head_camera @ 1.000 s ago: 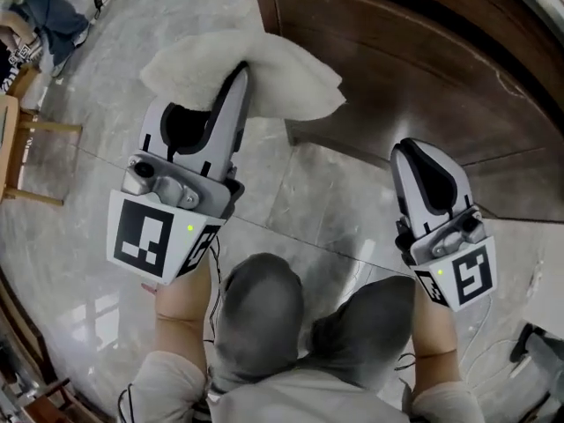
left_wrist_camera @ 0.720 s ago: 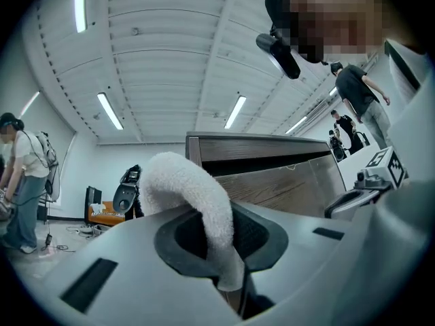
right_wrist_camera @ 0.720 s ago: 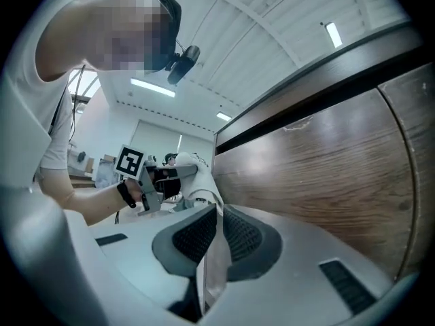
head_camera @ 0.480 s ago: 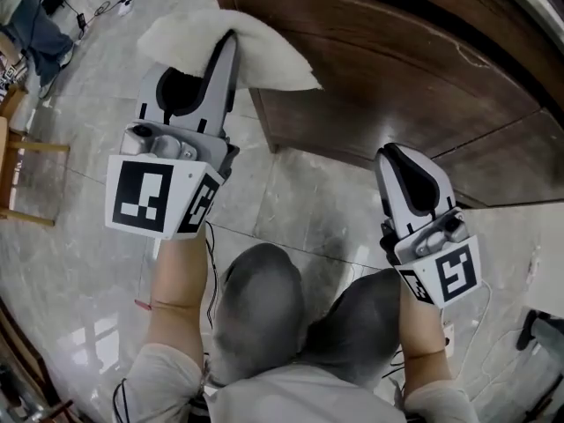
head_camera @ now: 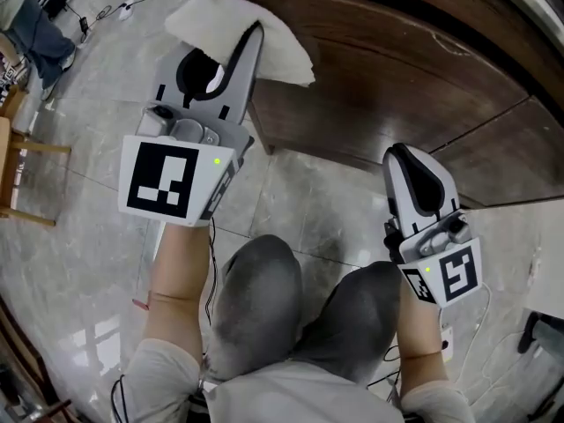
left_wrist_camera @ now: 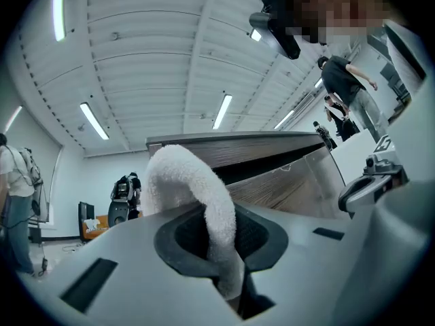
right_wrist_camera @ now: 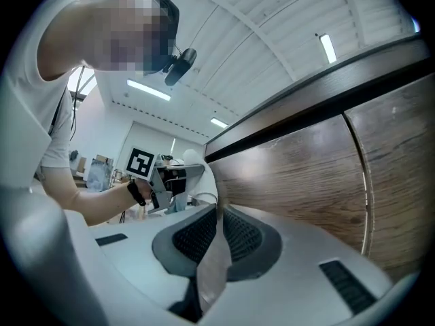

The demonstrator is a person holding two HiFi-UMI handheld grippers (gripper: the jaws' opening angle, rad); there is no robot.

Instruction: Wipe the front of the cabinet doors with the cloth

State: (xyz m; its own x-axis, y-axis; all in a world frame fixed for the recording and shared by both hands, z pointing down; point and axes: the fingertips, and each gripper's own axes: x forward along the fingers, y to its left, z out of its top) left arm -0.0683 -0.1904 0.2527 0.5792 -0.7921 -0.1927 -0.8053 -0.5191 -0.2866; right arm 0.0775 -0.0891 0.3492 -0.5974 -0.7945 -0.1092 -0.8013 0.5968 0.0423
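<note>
A white fluffy cloth is clamped in my left gripper, which is shut on it. The cloth lies against the left end of the dark wooden cabinet front. In the left gripper view the cloth arches up out of the shut jaws, with the cabinet behind it. My right gripper hangs lower right, shut and holding nothing, close to the cabinet's base. In the right gripper view its pads meet beside the wood-grain door. That view also shows the cloth farther left.
Pale marble floor tiles stretch to the left. A wooden chair stands at the left edge and cables lie at the top left. The person's knees are below the grippers. A seam divides the two doors.
The left gripper has carried the cloth up and toward the cabinet's left corner, then a little to the right. The right gripper has hardly moved.
</note>
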